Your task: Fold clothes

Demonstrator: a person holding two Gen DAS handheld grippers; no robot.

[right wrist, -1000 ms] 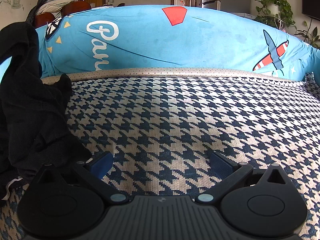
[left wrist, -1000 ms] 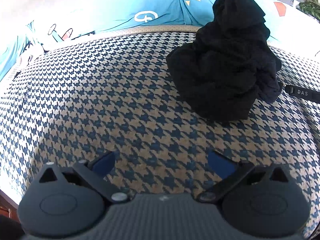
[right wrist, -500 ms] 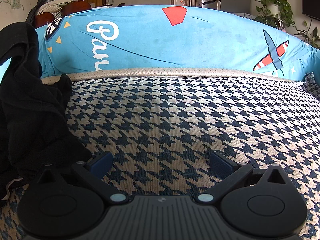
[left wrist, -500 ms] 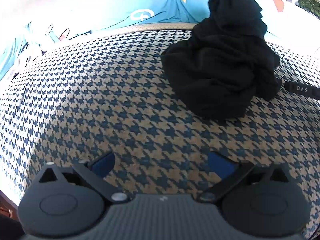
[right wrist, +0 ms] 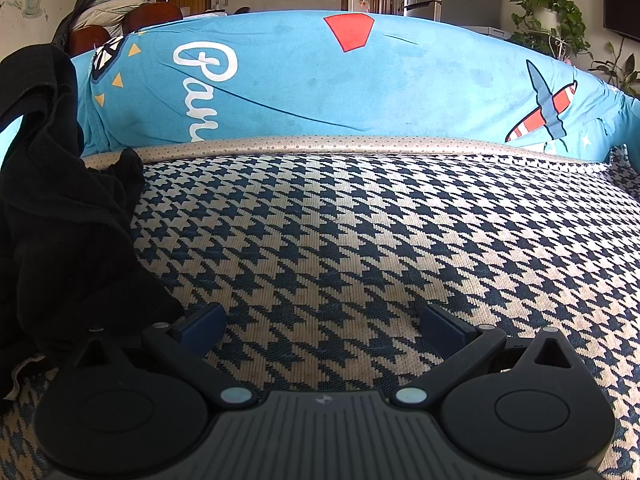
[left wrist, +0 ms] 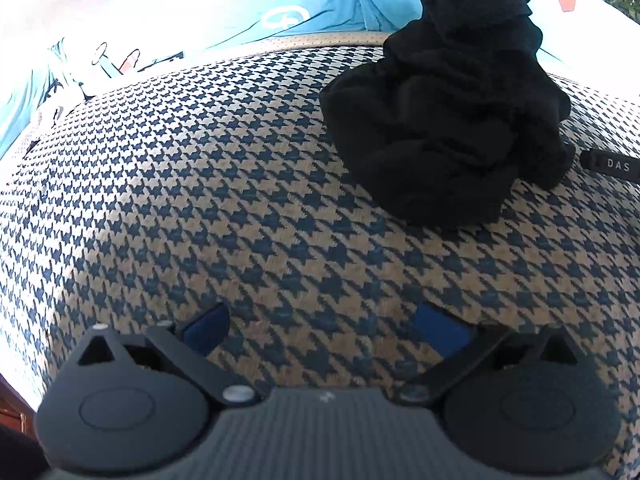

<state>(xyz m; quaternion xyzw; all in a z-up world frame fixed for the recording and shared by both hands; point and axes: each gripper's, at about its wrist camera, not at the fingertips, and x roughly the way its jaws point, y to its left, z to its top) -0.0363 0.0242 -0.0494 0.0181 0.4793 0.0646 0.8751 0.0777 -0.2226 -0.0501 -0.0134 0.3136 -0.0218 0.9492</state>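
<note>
White script reading "Par", cut off by a fold, runs across the turquoise sheet (right wrist: 360,92) behind the houndstooth cover (right wrist: 380,248); a dark strap (left wrist: 612,165) at the left view's edge shows "DAS", perhaps part of a longer word. The black garment (left wrist: 448,112) sits heaped on the cover. It lies ahead and right of the left gripper (left wrist: 324,328), well apart, and just beside the right gripper (right wrist: 324,326), left of its left finger. Both grippers are spread wide, holding nothing.
</note>
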